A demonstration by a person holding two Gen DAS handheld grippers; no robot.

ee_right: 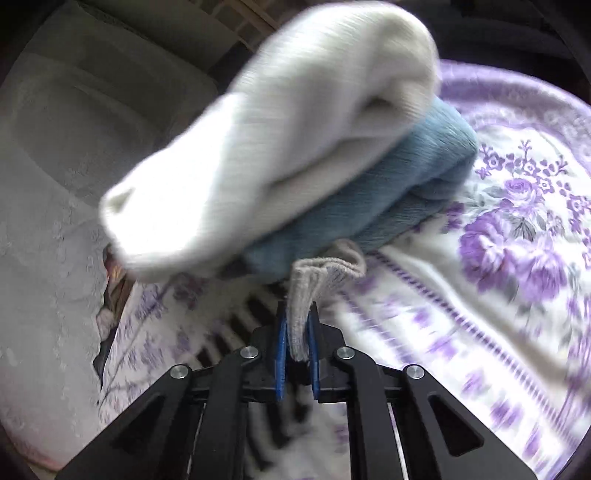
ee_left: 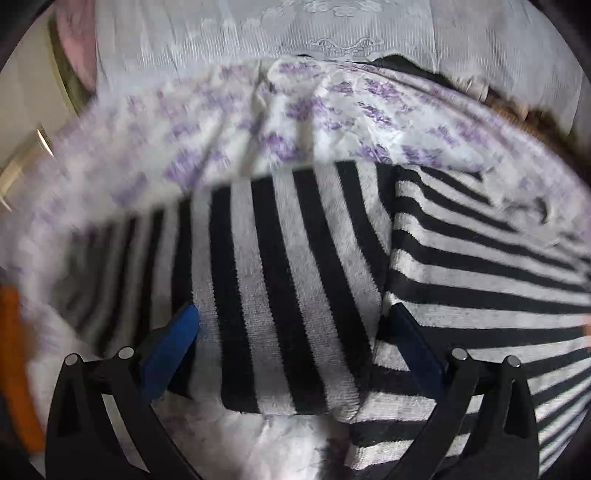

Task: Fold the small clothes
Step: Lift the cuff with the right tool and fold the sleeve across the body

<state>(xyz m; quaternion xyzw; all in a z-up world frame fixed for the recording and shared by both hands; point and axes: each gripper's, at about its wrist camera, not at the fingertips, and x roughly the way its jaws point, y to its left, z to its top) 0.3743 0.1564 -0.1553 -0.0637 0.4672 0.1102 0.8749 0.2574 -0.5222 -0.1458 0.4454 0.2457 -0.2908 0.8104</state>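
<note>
On the left, the left gripper hangs over a black-and-white striped knit garment with its blue-padded jaws spread wide. The cloth lies below and between them, and no pad visibly presses on it. This garment is spread on a white bedspread printed with purple flowers, and a part of it with stripes running crosswise lies folded over on the right. The left side of that view is smeared with blur, so the orange patch at the edge can't be made out. Beyond the bedspread a pale lace-patterned cover fills the back.

Further right, the right gripper has its jaws nearly together, pinching a grey ribbed knit edge. From that edge a sock reaches away from the camera, white on the upper side and blue on the lower; it is raised off the purple-flowered bedspread.
</note>
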